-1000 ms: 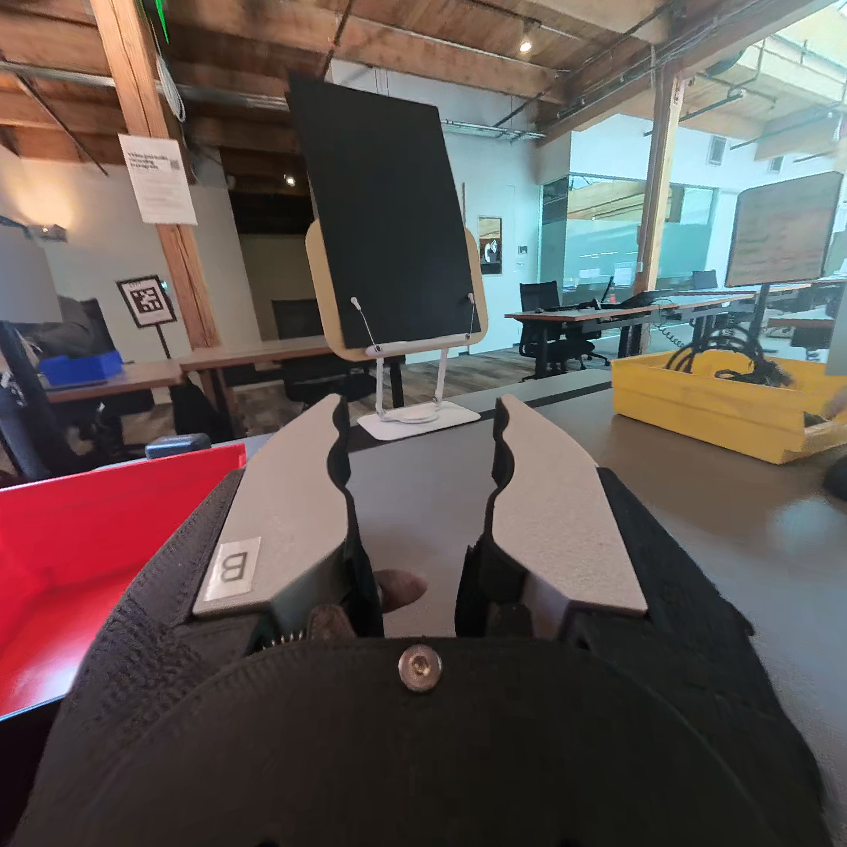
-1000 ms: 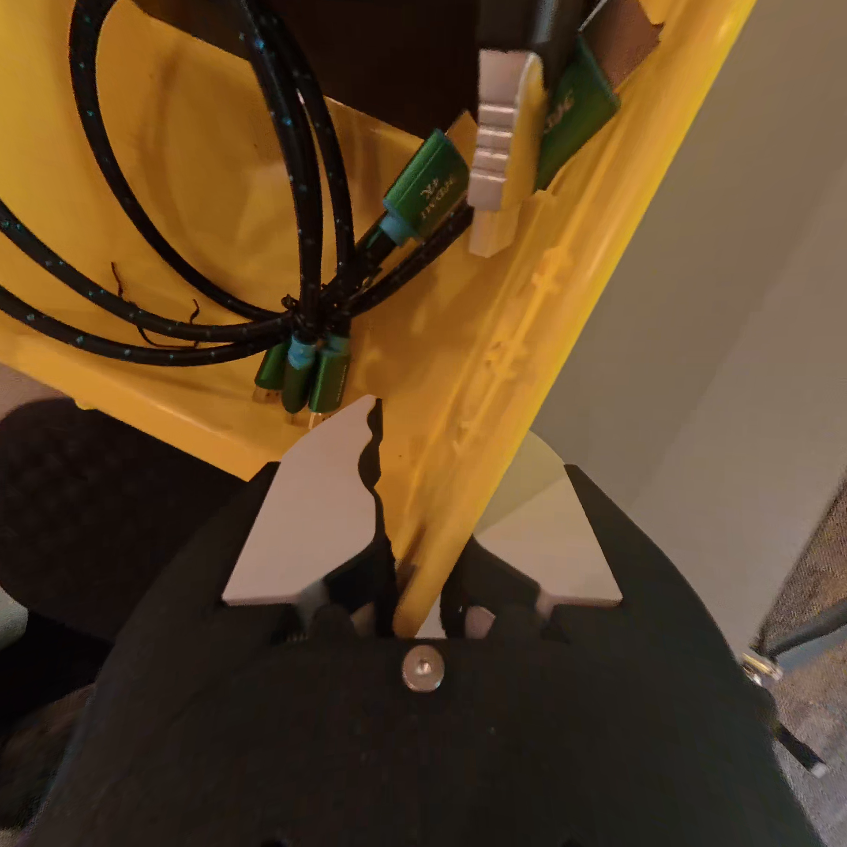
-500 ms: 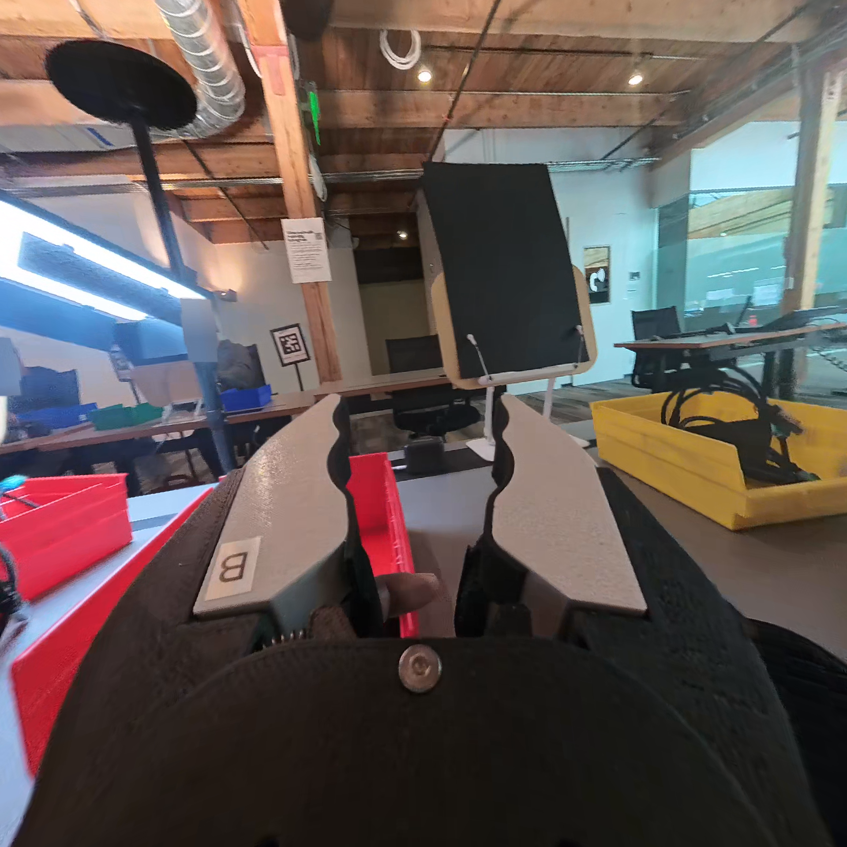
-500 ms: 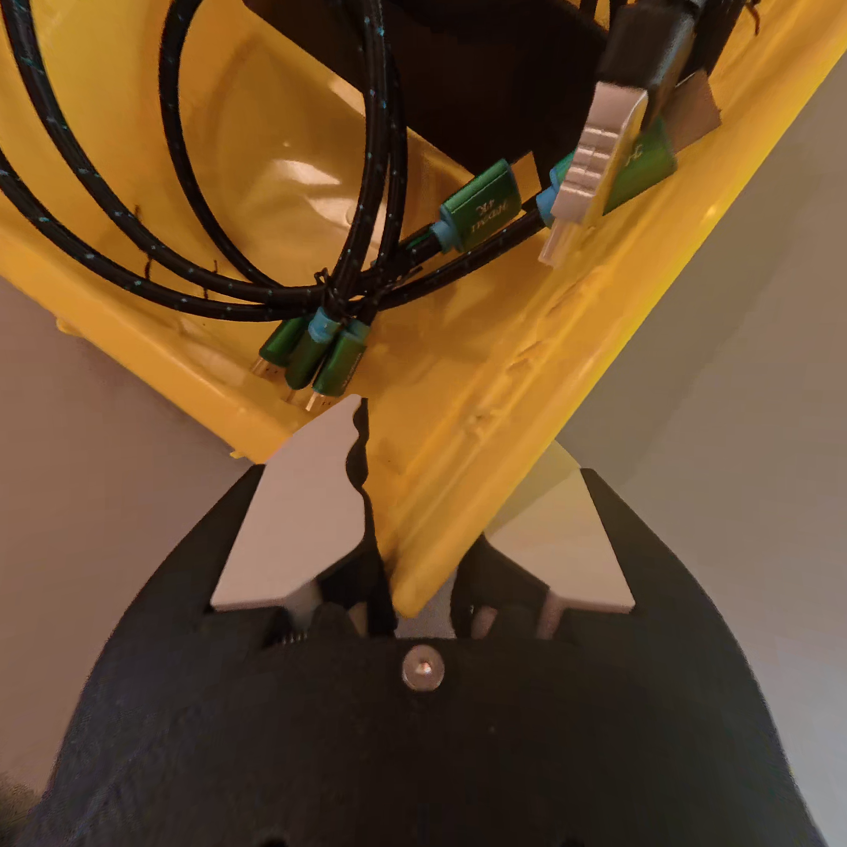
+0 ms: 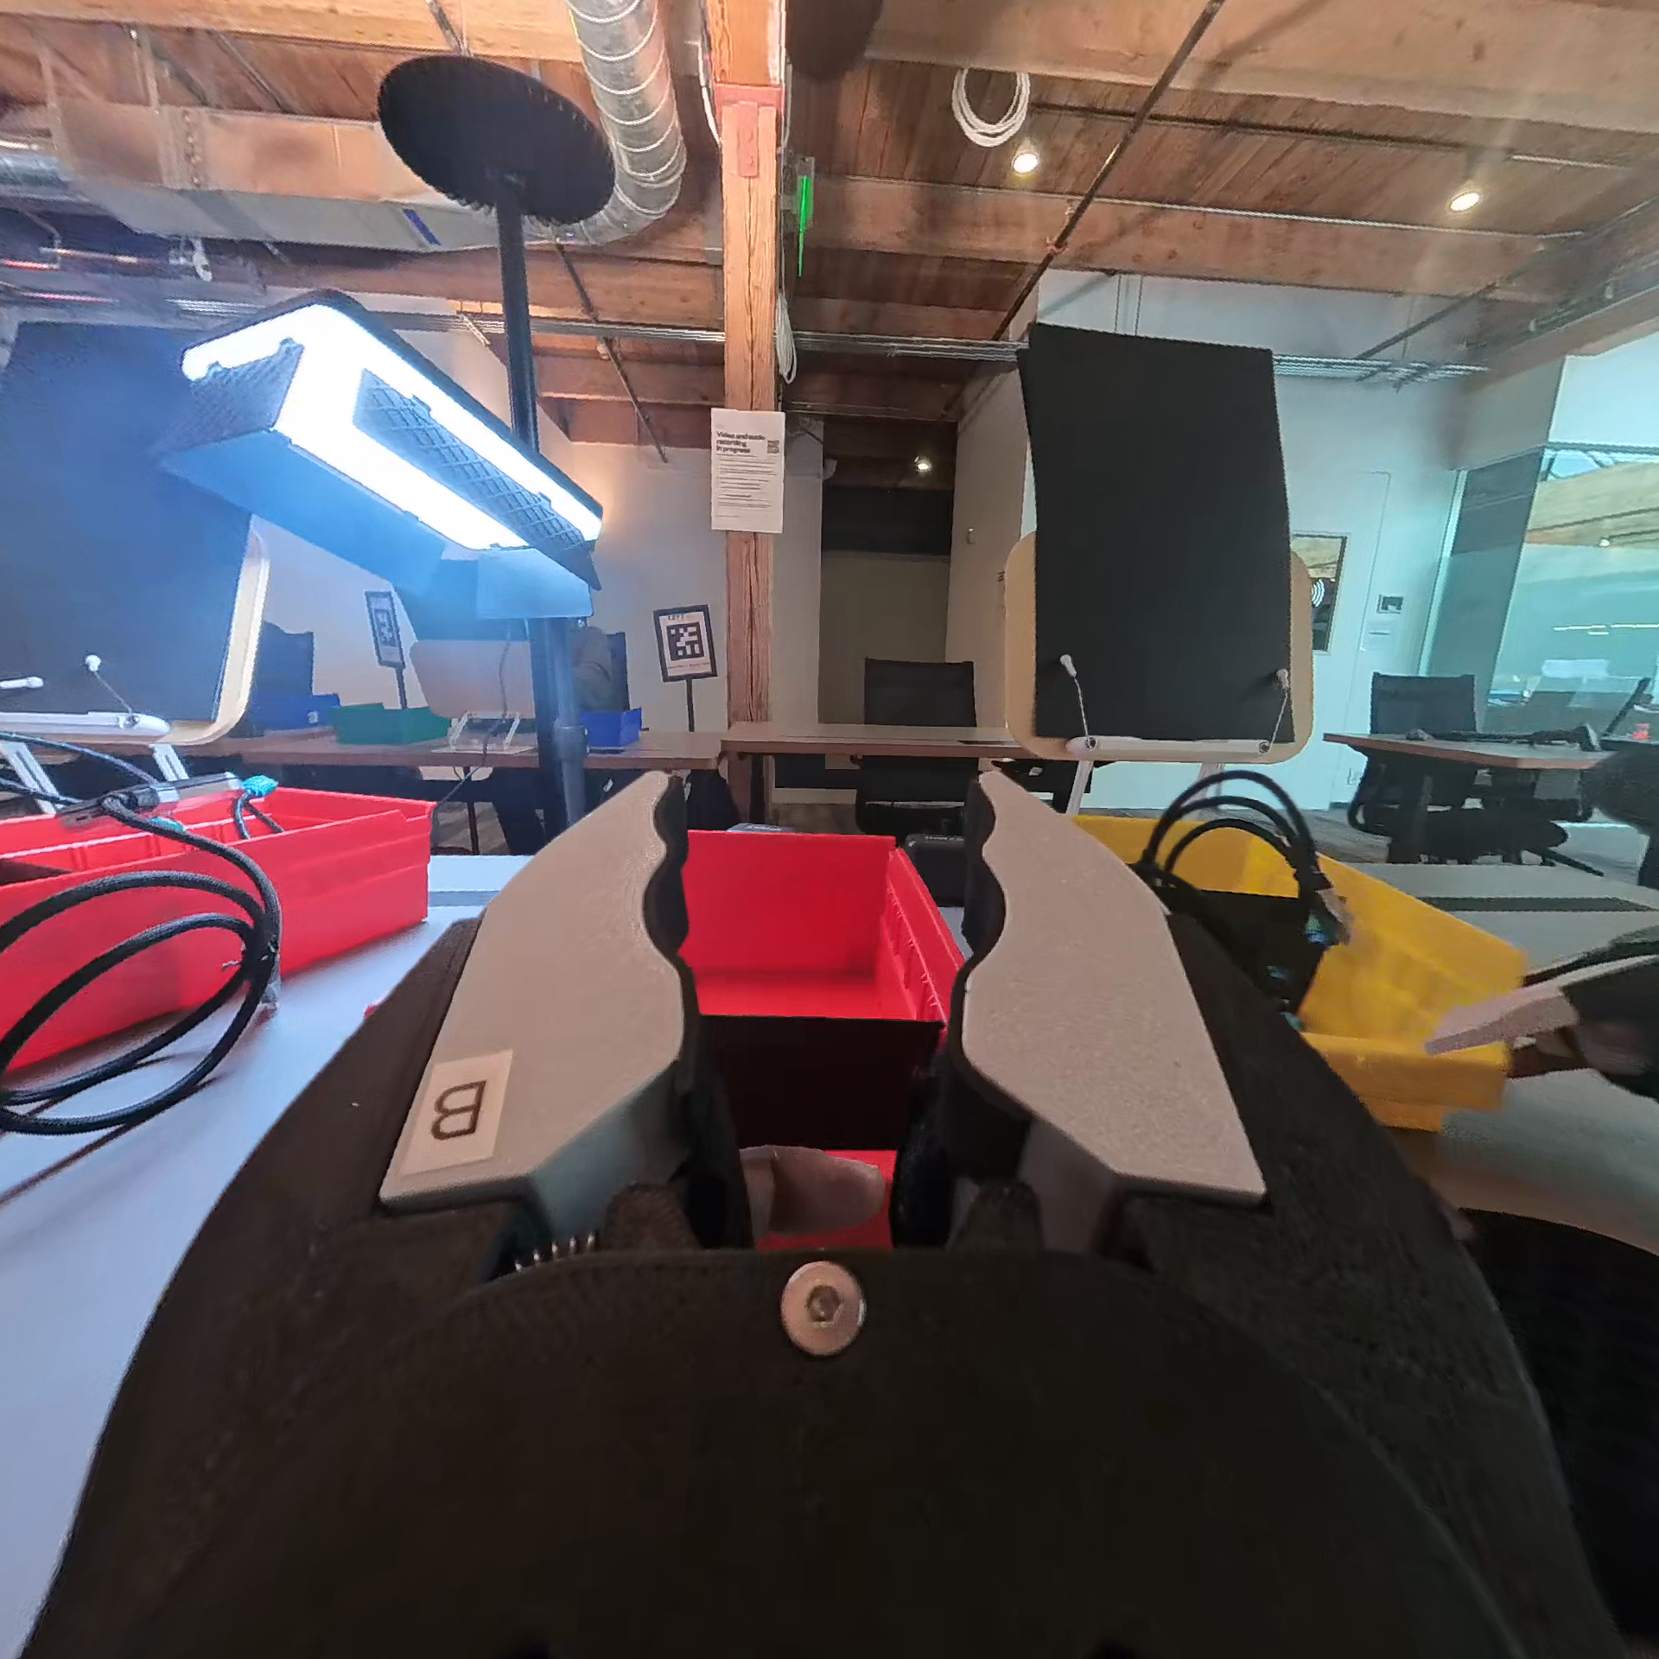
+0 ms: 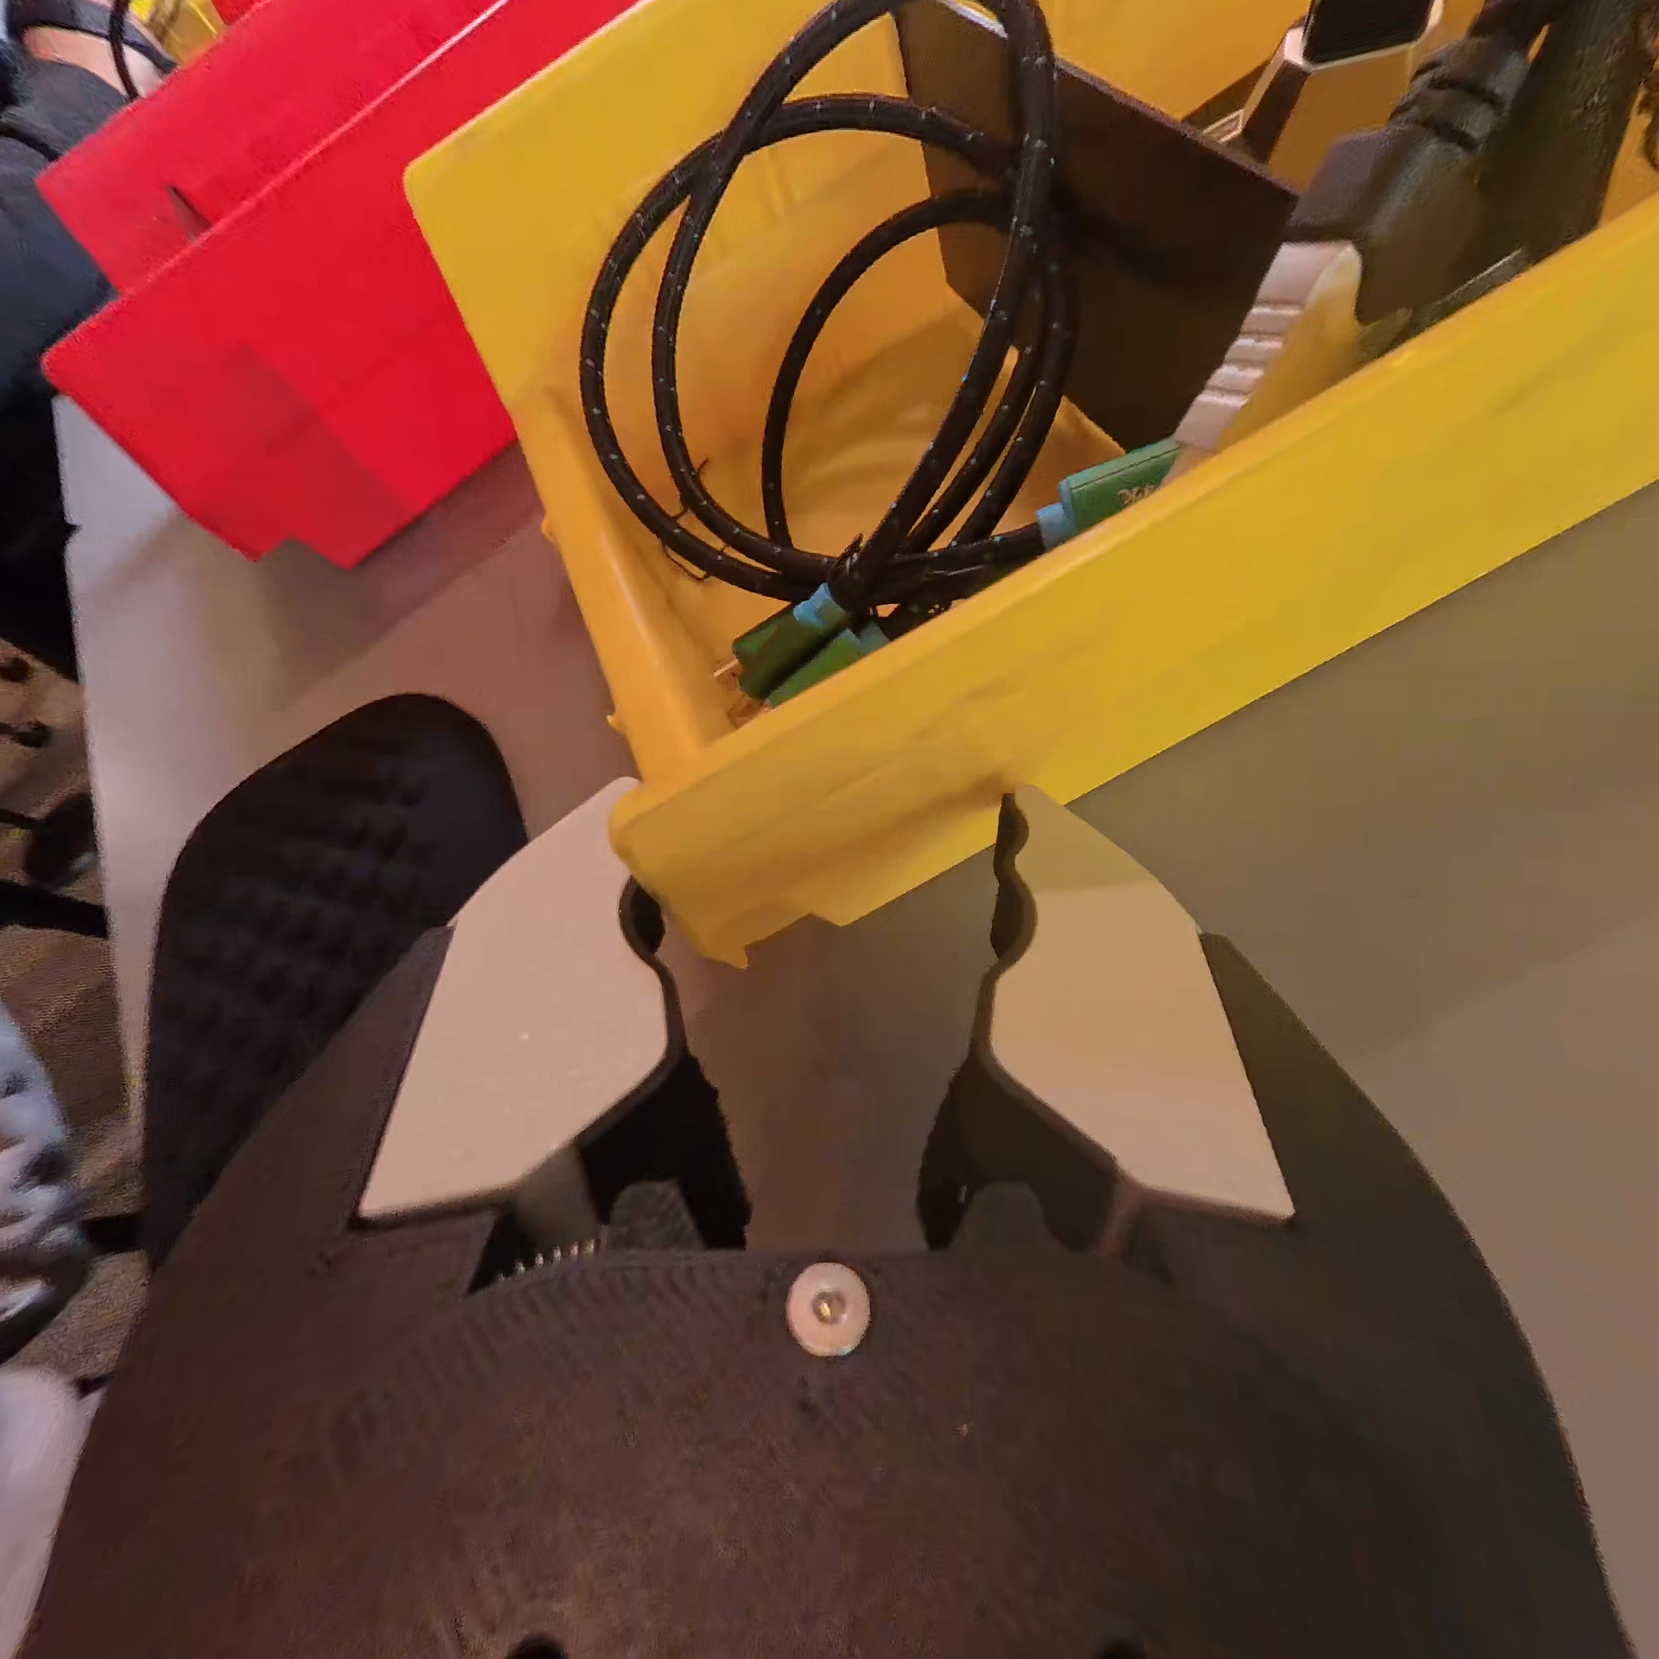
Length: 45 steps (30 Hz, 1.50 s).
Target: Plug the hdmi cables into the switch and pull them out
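Observation:
A yellow bin (image 6: 1167, 646) holds coiled black braided HDMI cables (image 6: 808, 359) with green plugs (image 6: 1113, 489) and a black box, the switch (image 6: 1104, 251). My right gripper (image 6: 821, 799) is open and empty, with the bin's near corner between its fingertips. My left gripper (image 5: 821, 808) is open and empty, held above the table and facing a red bin (image 5: 790, 916). The yellow bin (image 5: 1400, 978) lies to its right with cables (image 5: 1230, 835) sticking out, and a finger of the right gripper (image 5: 1508, 1014) shows beside it.
A second red bin (image 5: 341, 862) with cables stands at the left, and a loose black cable (image 5: 135, 987) loops on the table before it. The red bin (image 6: 269, 359) adjoins the yellow one. A dark textured object (image 6: 332, 898) sits at the table's edge. A lamp pole (image 5: 548, 700) stands behind.
My right gripper has let go of the yellow bin's wall, opened, and drawn back to its corner. My left gripper has swung left, bringing the red bins into view.

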### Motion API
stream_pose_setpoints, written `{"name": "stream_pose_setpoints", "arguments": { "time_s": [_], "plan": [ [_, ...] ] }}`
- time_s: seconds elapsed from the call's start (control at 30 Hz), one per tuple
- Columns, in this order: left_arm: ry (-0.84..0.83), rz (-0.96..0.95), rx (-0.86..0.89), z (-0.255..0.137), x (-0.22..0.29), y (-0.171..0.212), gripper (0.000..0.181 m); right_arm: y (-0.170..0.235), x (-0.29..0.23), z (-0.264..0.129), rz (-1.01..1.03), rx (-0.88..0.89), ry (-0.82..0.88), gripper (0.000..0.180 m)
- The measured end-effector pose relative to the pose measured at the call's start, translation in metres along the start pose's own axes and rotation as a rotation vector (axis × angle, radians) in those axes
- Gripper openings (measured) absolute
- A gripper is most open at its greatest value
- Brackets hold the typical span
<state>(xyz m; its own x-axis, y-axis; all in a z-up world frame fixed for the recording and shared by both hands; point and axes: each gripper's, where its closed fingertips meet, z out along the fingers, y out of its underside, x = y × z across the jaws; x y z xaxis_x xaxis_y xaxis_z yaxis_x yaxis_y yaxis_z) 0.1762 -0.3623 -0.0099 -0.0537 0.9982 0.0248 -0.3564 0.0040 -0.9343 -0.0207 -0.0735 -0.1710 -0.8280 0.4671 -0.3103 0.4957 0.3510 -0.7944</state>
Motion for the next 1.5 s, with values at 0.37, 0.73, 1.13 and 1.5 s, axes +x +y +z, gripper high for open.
{"name": "stream_pose_setpoints", "arguments": {
  "time_s": [0.37, 0.73, 1.13, 1.5],
  "plan": [
    [-0.152, 0.0, -0.107, 0.003, -0.034, 0.039, 0.058, -0.039, 0.019, -0.002, 0.102, 0.337, -0.072, 0.056],
    [0.507, 0.1, -0.73, 0.006, 0.096, 0.164, 0.053, -0.055, -0.024, -0.028, -0.244, 0.567, 0.016, 0.09],
    [-0.179, 0.155, -0.225, 0.01, -0.023, 0.054, 0.059, -0.063, -0.092, -0.056, -0.515, 0.91, -0.027, 0.084],
    [-0.29, 0.098, -0.414, 0.005, -0.06, 0.115, 0.073, -0.067, -0.159, 0.065, -0.559, 0.482, -0.081, 0.051]
  ]
}}
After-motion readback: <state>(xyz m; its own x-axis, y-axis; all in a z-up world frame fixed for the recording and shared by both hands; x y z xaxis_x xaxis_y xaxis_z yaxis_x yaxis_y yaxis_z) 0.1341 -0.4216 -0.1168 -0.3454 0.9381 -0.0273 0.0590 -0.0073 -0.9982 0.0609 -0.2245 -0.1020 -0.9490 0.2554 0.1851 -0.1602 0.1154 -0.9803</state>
